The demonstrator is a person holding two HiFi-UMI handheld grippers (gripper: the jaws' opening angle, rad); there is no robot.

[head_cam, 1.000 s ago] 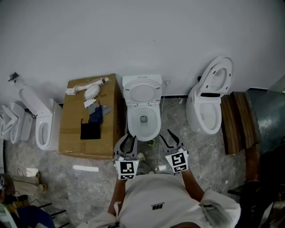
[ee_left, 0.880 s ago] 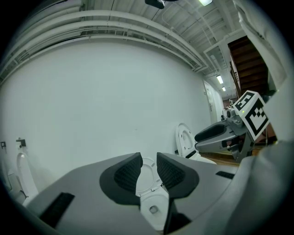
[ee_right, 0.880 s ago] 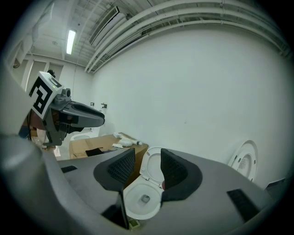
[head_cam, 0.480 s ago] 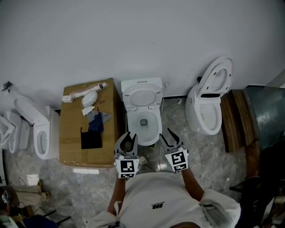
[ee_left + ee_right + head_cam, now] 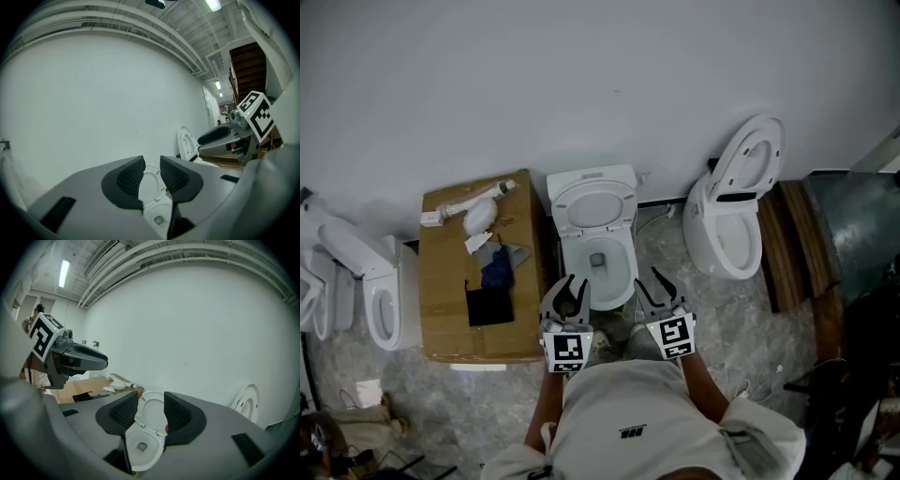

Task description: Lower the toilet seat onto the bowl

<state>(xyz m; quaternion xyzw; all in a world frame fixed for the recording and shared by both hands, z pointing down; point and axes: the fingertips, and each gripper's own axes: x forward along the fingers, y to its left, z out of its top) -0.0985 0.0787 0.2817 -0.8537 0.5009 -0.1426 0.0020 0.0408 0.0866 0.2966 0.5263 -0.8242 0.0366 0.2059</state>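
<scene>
White toilet seat [image 5: 596, 203] stands upright behind the bare bowl rim [image 5: 632, 263].

Illumination is bright and even. Ceiling tube lamps [image 5: 64, 273], high above the toilet bowl [image 5: 625, 272], supply it. The wall [image 5: 581, 84] behind the toilet bowl is uniformly lit. Both gripper views curve strongly and darken to black far out from the toilet bowl.
</scene>
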